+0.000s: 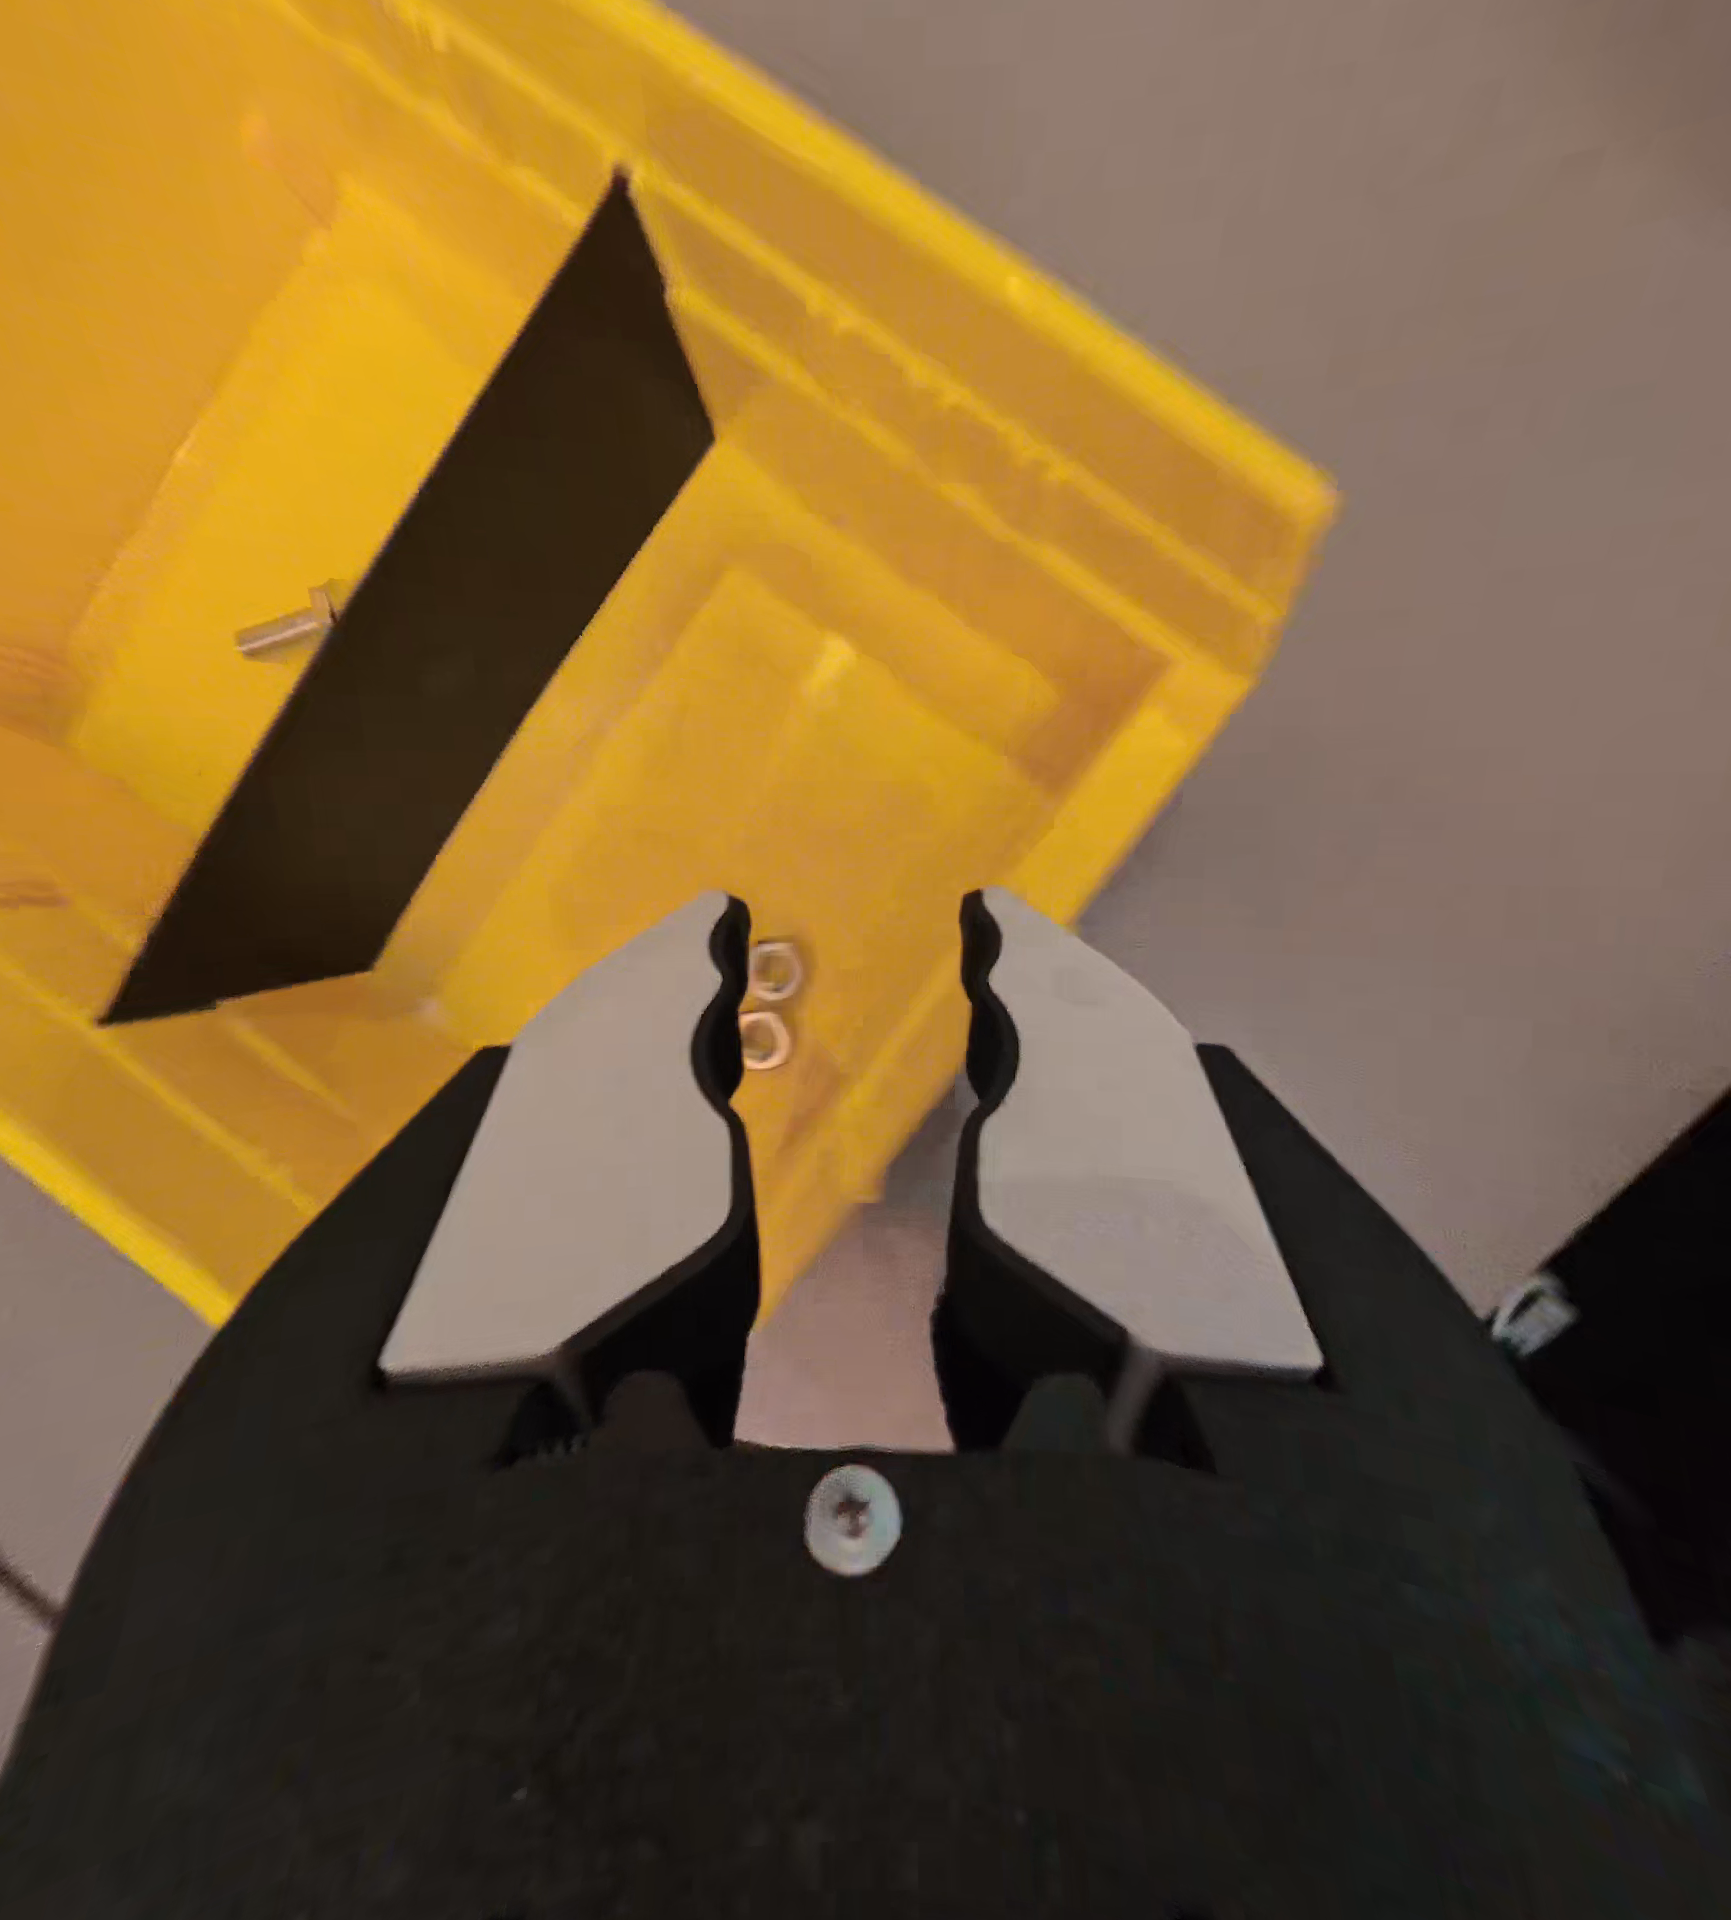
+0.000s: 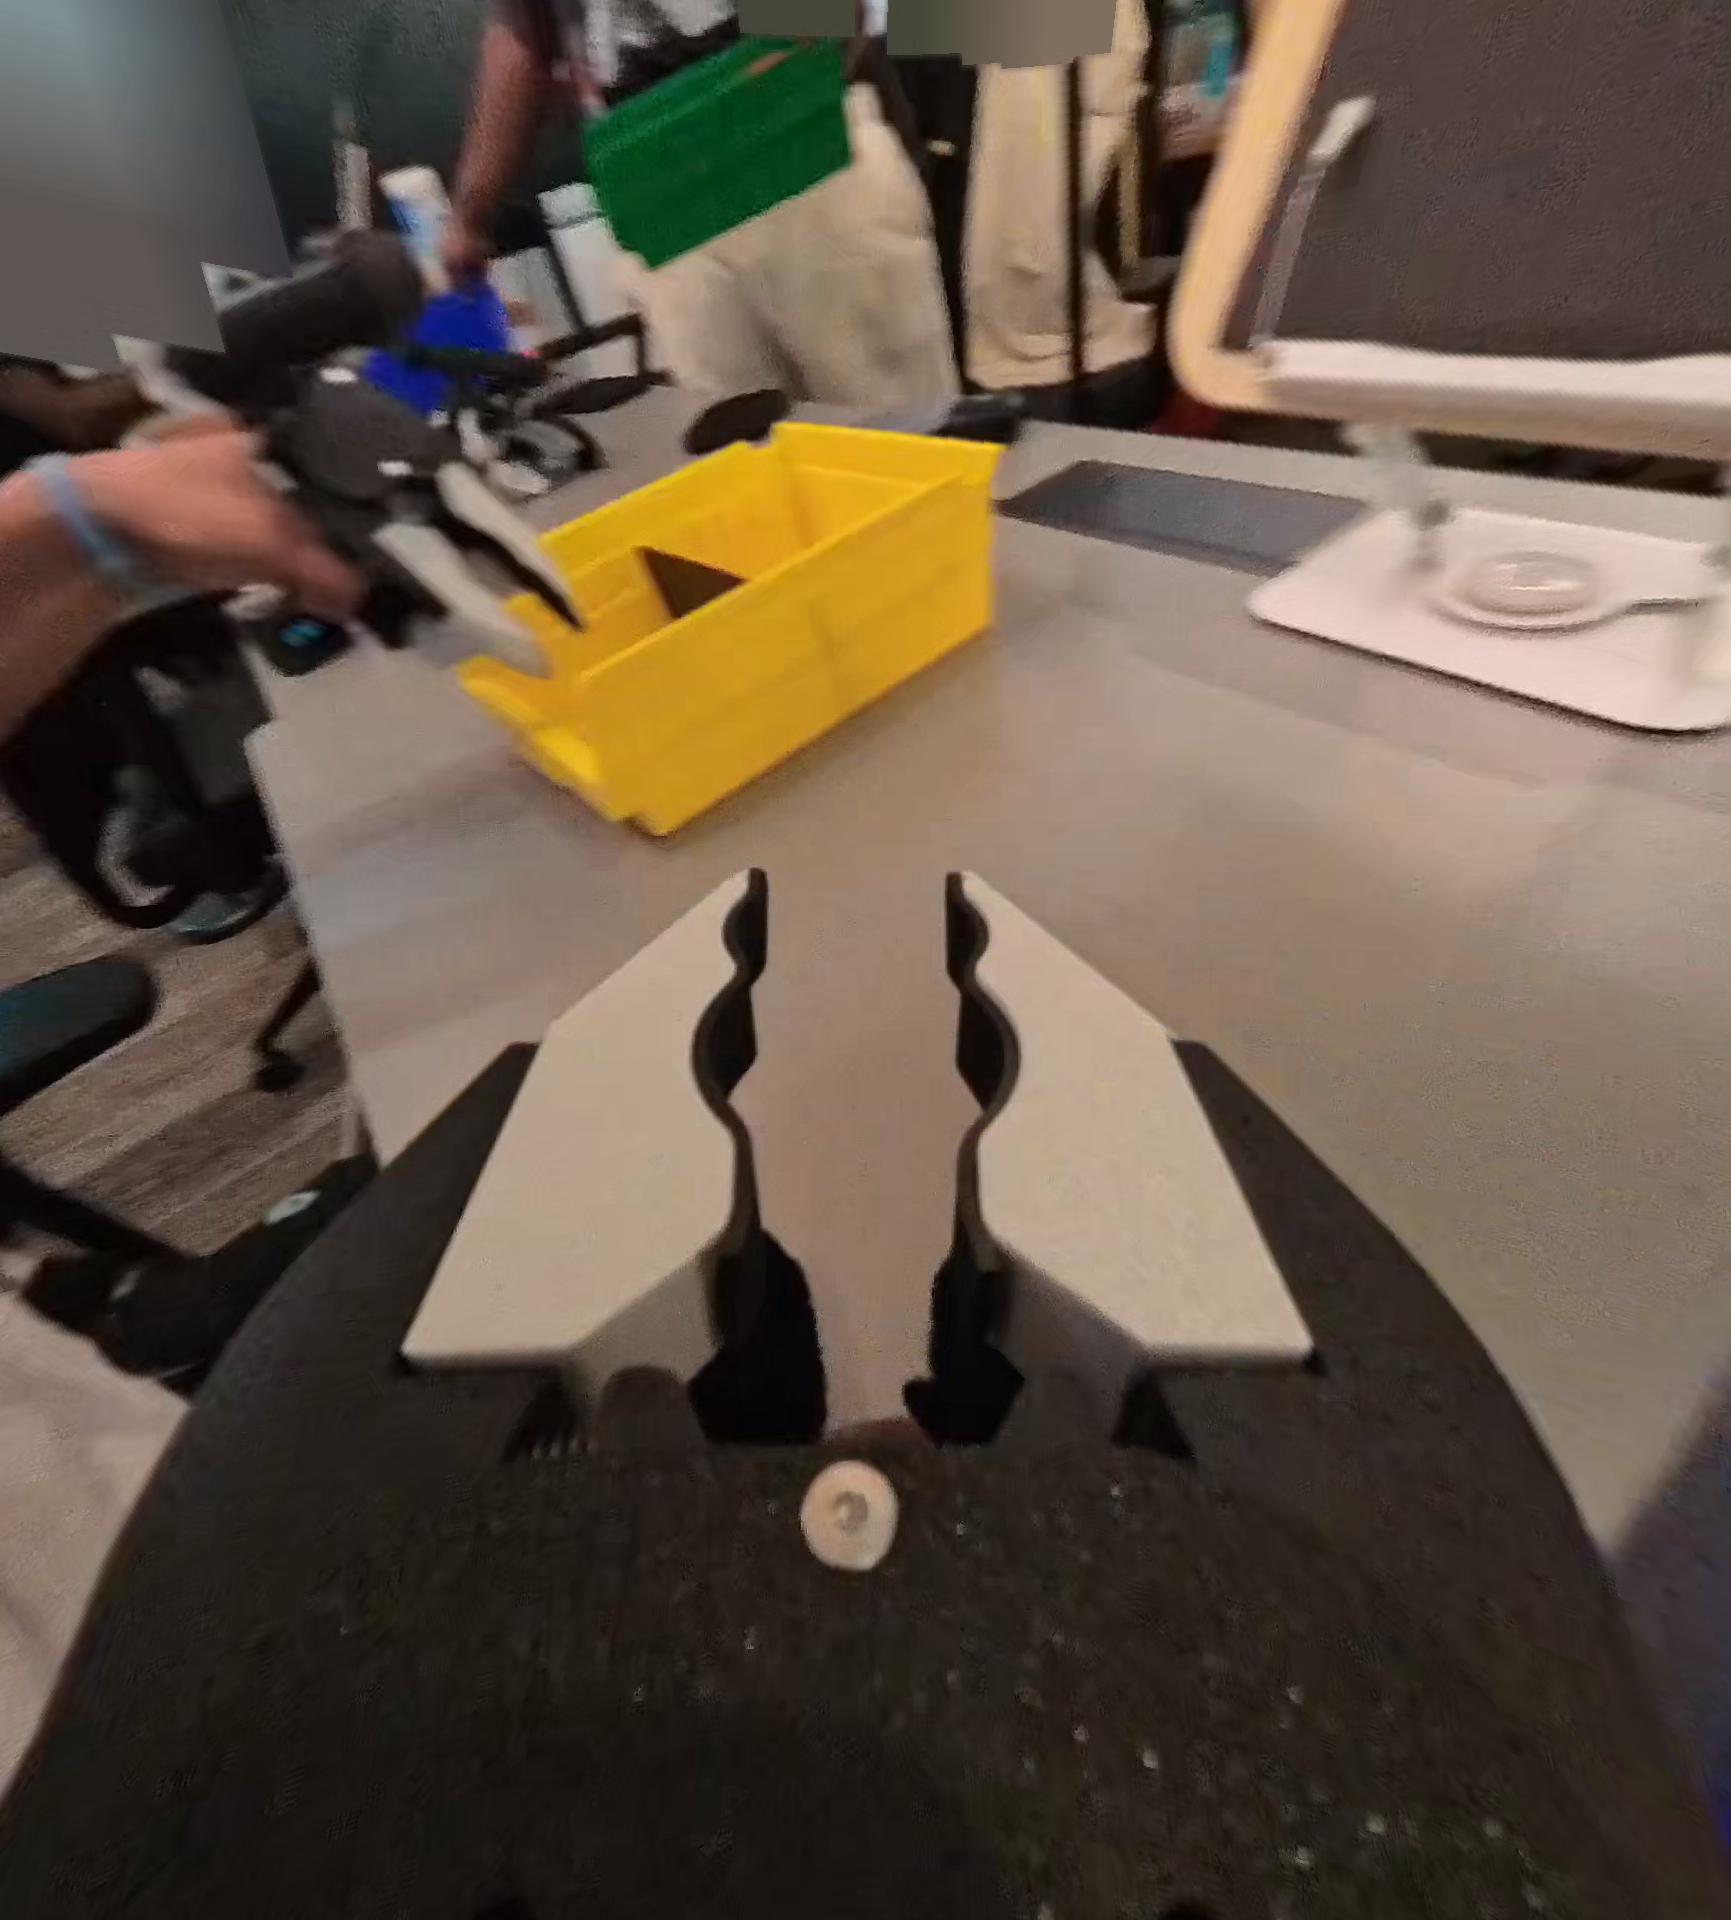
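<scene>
Left gripper [image 1: 850,914]: black textured body, smooth grey wedge-shaped fingers [image 1: 612,1122] with wavy black inner pads. The jaws stand partly open with a clear gap and nothing between them. It hangs above the near compartment of a yellow bin [image 1: 1100,540], a moulded plastic box with stepped, ribbed walls.

A flat black divider [image 1: 445,644] stands upright across the bin, running from 7 toward 1 o'clock. Two small hexagonal metal nuts [image 1: 769,1003] lie on the bin floor, side by side, just beside the left finger's tip, at about 9 o'clock of the gap. A short metal bolt [image 1: 284,627] lies in the far compartment, at 10 o'clock, against the divider.

Right gripper [image 2: 856,894]: same build, jaws likewise partly open and empty, hovering over bare matte grey table [image 2: 1256,987], well apart from the bin at 11 o'clock. In the right wrist view a hand [image 2: 206,520] holds the left gripper at the bin's low front lip. A white stand [image 2: 1526,644] sits at 2 o'clock; a green bin [image 2: 715,145], blurred, at 12 o'clock.
</scene>
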`<state>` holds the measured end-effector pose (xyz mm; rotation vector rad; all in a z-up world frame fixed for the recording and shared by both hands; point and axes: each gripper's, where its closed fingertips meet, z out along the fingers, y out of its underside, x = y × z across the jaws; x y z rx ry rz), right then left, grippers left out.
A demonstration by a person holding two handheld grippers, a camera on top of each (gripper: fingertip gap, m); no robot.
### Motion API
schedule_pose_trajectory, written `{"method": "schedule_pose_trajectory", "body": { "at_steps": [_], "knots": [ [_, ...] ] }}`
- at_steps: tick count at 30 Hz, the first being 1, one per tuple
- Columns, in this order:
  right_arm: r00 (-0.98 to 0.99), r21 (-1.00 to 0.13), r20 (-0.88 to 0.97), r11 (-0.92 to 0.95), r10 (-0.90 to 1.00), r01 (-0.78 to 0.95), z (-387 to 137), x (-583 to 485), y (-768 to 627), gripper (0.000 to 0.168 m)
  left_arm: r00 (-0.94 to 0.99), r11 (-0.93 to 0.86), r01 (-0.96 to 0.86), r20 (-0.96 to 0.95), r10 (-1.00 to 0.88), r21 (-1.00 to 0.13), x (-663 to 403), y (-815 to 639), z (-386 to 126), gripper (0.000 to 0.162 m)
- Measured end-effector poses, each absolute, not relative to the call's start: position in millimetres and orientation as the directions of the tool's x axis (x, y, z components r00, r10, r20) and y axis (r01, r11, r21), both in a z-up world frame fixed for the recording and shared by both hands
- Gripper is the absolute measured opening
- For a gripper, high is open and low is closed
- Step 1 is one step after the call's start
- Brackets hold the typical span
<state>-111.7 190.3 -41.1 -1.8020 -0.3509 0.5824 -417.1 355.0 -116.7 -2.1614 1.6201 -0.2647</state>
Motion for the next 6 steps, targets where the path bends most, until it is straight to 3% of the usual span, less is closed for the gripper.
{"method": "schedule_pose_trajectory", "body": {
  "at_steps": [4,6],
  "knots": [
    [0.684,-0.939,-0.294,-0.334,0.668,-0.078,-75,-184,186,0.035,0.23,-0.221,-0.967,-0.06,-0.971,-0.126,-440,385,-153,0.031],
    [0.627,-0.932,-0.33,-0.351,0.706,-0.095,-78,-191,182,0.037,0.231,-0.23,-0.972,-0.01,-0.973,-0.049,-445,385,-164,0.031]
  ]
}}
